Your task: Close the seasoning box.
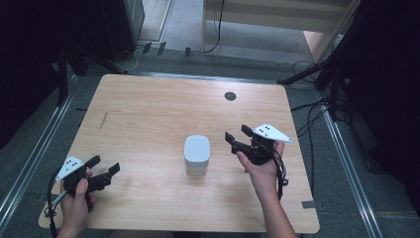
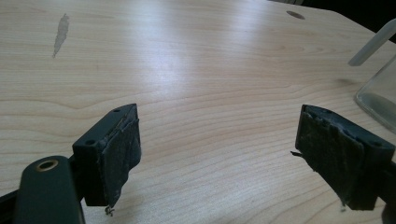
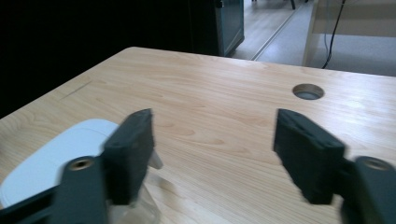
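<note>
A clear container with a white lid [image 1: 197, 154] stands upright near the middle of the wooden table [image 1: 148, 109]. In the right gripper view the white lid [image 3: 51, 156] lies low at the left, partly behind the left jaw. The container's clear wall [image 2: 380, 93] enters the left gripper view at the right edge. My left gripper [image 1: 104, 166] is open at the table's front left, held by a hand, well apart from the container. My right gripper [image 1: 236, 134] is open just right of the container, nothing between its jaws.
A round cable hole [image 1: 230, 96] sits near the table's far edge, also the cable hole [image 3: 307, 91] ahead of the right gripper. A dark scuff mark [image 1: 103, 120] marks the wood at the left. Cables [image 1: 312, 114] and dark stands [image 1: 327, 74] surround the table on the floor.
</note>
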Demonstrator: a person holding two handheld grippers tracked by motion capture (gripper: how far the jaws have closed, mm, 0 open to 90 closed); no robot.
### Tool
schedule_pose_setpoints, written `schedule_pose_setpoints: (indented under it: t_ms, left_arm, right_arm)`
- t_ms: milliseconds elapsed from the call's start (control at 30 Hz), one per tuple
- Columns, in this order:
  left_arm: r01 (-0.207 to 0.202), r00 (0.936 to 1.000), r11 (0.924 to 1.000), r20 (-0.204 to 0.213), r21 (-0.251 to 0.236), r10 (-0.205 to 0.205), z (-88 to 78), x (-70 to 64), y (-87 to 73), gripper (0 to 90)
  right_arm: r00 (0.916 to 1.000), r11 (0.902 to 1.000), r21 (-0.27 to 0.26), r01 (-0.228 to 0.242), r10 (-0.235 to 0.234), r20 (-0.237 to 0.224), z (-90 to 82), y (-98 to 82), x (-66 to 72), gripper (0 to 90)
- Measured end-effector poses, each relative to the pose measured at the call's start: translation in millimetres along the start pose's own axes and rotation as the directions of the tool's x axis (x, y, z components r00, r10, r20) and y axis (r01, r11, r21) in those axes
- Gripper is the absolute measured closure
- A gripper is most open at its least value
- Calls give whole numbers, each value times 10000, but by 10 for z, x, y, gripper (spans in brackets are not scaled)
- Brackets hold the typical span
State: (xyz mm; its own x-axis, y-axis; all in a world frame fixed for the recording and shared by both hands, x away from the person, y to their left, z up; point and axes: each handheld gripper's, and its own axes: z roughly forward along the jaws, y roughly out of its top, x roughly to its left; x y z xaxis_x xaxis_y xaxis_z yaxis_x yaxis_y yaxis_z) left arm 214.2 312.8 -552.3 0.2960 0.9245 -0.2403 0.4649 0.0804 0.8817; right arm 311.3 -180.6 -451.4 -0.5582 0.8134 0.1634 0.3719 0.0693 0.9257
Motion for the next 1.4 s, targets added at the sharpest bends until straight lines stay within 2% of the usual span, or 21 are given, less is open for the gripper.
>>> schedule_pose_setpoints:
  t_ms: [100,167,200,233,267,333,533,933,1167,1400]
  left_arm:
    - [-30,10000,10000,-12,4,30,2,-6,0,141]
    - [-12,10000,10000,-28,10,12,4,-8,0,141]
    - [-12,10000,10000,-28,10,12,4,-8,0,141]
    - [-18,10000,10000,-36,26,18,3,-8,1,140]
    - [-18,10000,10000,-36,26,18,3,-8,1,140]
    - [-47,10000,10000,-42,40,47,3,-8,1,141]
    - [-50,9999,10000,-87,52,50,4,-11,2,141]
    - [-45,9999,10000,-133,33,45,5,-14,1,141]
    - [-61,9999,10000,-150,23,61,5,-16,0,141]
    - [-70,9999,10000,-150,12,70,4,-16,-1,141]
  right_arm:
    - [9997,9999,-51,-135,136,219,-126,-74,-132,213]
    - [9988,9998,-71,-164,167,450,-209,-140,-217,214]
    - [9988,9998,-71,-164,167,450,-209,-140,-217,214]
    - [9972,9997,-65,-226,230,717,-292,-212,-299,215]
    - [9972,9997,-65,-226,230,717,-292,-212,-299,215]
    - [9951,9995,-65,-306,311,938,-421,-317,-421,214]
    - [9892,9991,140,-408,384,1412,-641,-526,-605,216]
    - [9746,9946,424,-951,843,2076,-996,-913,-898,221]
    - [9646,9917,606,-1132,951,2458,-1187,-1093,-1002,227]
    - [9577,9879,618,-1422,1215,2608,-1339,-1261,-1076,236]
